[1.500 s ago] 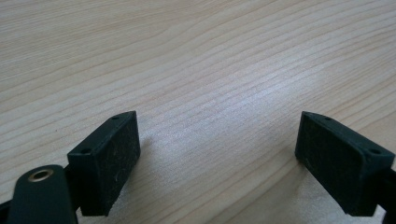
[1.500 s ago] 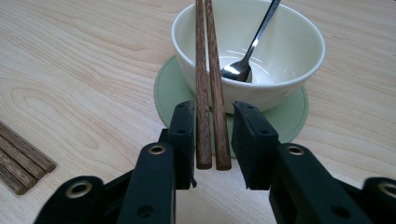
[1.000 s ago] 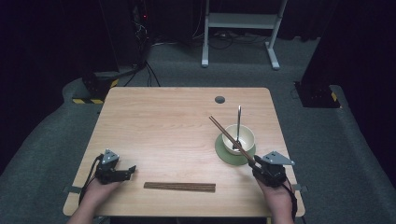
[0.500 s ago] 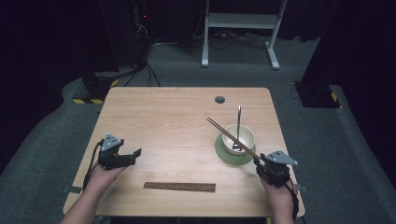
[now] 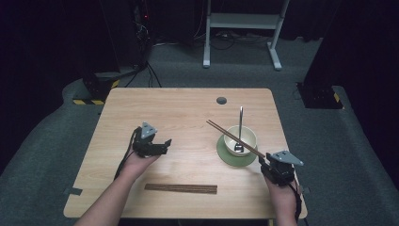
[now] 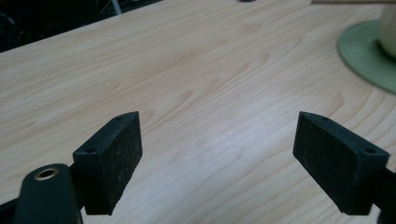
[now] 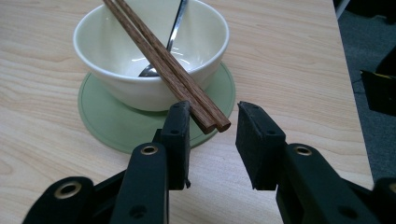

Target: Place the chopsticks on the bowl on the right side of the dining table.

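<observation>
Right gripper view puts your right gripper (image 7: 212, 140) partly open, the ends of the dark wooden chopsticks (image 7: 163, 65) just between its jaws, unclamped, resting across the cream bowl (image 7: 116, 56) ahead. Your left gripper (image 6: 217, 158) gapes wide over bare wooden tabletop (image 6: 187, 70), holding nothing.

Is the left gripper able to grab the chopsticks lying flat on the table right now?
Probably yes. The left gripper is open and holds nothing, and the flat chopsticks lie on bare table just in front of that hand, with nothing between them.
</observation>
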Demonstrator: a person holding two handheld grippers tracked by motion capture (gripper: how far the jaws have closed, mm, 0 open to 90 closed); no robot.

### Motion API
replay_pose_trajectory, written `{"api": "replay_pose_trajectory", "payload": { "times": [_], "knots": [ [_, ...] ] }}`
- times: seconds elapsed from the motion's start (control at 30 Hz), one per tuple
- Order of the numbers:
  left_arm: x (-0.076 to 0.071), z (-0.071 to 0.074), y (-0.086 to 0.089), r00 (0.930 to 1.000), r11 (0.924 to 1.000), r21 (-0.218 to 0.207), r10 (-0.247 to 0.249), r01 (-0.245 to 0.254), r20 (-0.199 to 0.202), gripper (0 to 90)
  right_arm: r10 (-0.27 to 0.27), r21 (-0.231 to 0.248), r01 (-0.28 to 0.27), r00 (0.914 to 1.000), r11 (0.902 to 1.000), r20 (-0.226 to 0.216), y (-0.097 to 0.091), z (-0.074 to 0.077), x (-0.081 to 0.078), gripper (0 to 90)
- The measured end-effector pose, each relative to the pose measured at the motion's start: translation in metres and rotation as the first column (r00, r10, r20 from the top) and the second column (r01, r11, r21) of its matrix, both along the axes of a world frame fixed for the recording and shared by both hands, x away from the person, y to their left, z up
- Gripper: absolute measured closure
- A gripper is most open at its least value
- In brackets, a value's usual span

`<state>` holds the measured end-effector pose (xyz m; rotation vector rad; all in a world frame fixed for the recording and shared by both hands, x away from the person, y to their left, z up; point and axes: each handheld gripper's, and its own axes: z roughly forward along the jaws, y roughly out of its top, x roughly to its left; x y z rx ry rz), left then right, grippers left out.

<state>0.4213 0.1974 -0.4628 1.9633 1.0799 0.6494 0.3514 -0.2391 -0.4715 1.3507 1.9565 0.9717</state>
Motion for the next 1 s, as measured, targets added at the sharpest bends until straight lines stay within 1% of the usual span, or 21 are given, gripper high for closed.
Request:
{"api": "replay_pose_trajectory", "payload": {
  "times": [0.03,0.1,0.13,0.2,0.23,0.33,0.37,0.4,0.47,0.5,0.57,0.67,0.7,0.77,1.0],
  "knots": [
    [0.003,0.001,-0.008,0.9999,0.9999,0.005,-0.012,0.012,0.001,16.5,-0.004,0.005,0.004,1.0000,1.0000,-0.001,-0.001,0.000,0.001,64.9],
    [0.010,0.002,-0.025,0.9992,0.9993,0.002,-0.038,0.038,-0.008,16.9,-0.008,0.003,0.008,1.0000,1.0000,0.000,-0.001,0.000,0.002,64.7],
    [0.015,0.002,-0.033,0.9990,0.9991,0.003,-0.042,0.042,-0.014,17.5,-0.010,0.001,0.010,0.9999,0.9999,-0.002,-0.001,-0.001,0.003,64.1],
    [0.022,0.001,-0.042,0.9987,0.9989,-0.008,-0.047,0.046,-0.022,18.2,-0.011,0.001,0.011,0.9999,0.9999,-0.007,-0.001,-0.002,0.004,63.3],
    [0.025,0.000,-0.047,0.9987,0.9988,-0.023,-0.043,0.043,-0.027,19.5,-0.014,0.000,0.014,0.9999,0.9999,-0.009,-0.001,-0.003,0.005,63.0],
    [0.033,-0.001,-0.059,0.9986,0.9973,-0.052,-0.052,0.052,-0.009,25.5,-0.015,0.007,0.015,0.9998,0.9999,-0.015,0.000,-0.003,0.006,63.0],
    [0.036,-0.002,-0.063,0.9981,0.9967,-0.054,-0.061,0.061,-0.010,26.6,-0.019,0.009,0.019,0.9997,0.9998,-0.013,0.000,-0.003,0.006,62.9],
    [0.039,-0.004,-0.069,0.9976,0.9966,-0.046,-0.069,0.068,-0.012,27.2,-0.020,0.014,0.020,0.9997,0.9997,-0.013,0.000,-0.003,0.007,62.4],
    [0.043,-0.007,-0.078,0.9971,0.9959,-0.051,-0.075,0.075,-0.013,27.8,-0.019,0.004,0.019,0.9997,0.9998,-0.014,0.001,-0.002,0.008,61.7],
    [0.045,-0.008,-0.081,0.9969,0.9957,-0.053,-0.077,0.076,-0.013,28.4,-0.017,-0.014,0.017,0.9997,0.9998,-0.019,0.001,-0.002,0.008,61.4],
    [0.048,-0.010,-0.087,0.9968,0.9955,-0.055,-0.079,0.078,-0.013,28.7,-0.018,-0.011,0.018,0.9996,0.9998,-0.023,-0.001,-0.002,0.009,61.4],
    [0.051,-0.012,-0.093,0.9966,0.9949,-0.063,-0.081,0.080,-0.014,29.5,-0.025,-0.019,0.025,0.9994,0.9995,-0.025,-0.005,-0.005,0.011,60.6],
    [0.052,-0.013,-0.095,0.9967,0.9950,-0.060,-0.081,0.080,-0.009,29.7,-0.029,-0.011,0.028,0.9992,0.9995,-0.027,-0.006,-0.005,0.012,60.2],
    [0.053,-0.013,-0.099,0.9966,0.9943,-0.068,-0.082,0.082,0.004,30.8,-0.034,0.001,0.034,0.9992,0.9994,-0.021,-0.008,-0.006,0.012,59.9],
    [0.056,-0.010,-0.115,0.9964,0.9931,-0.082,-0.084,0.085,0.008,33.3,-0.053,0.033,0.053,0.9986,0.9981,-0.005,-0.013,-0.003,0.020,61.2]
  ]
}}
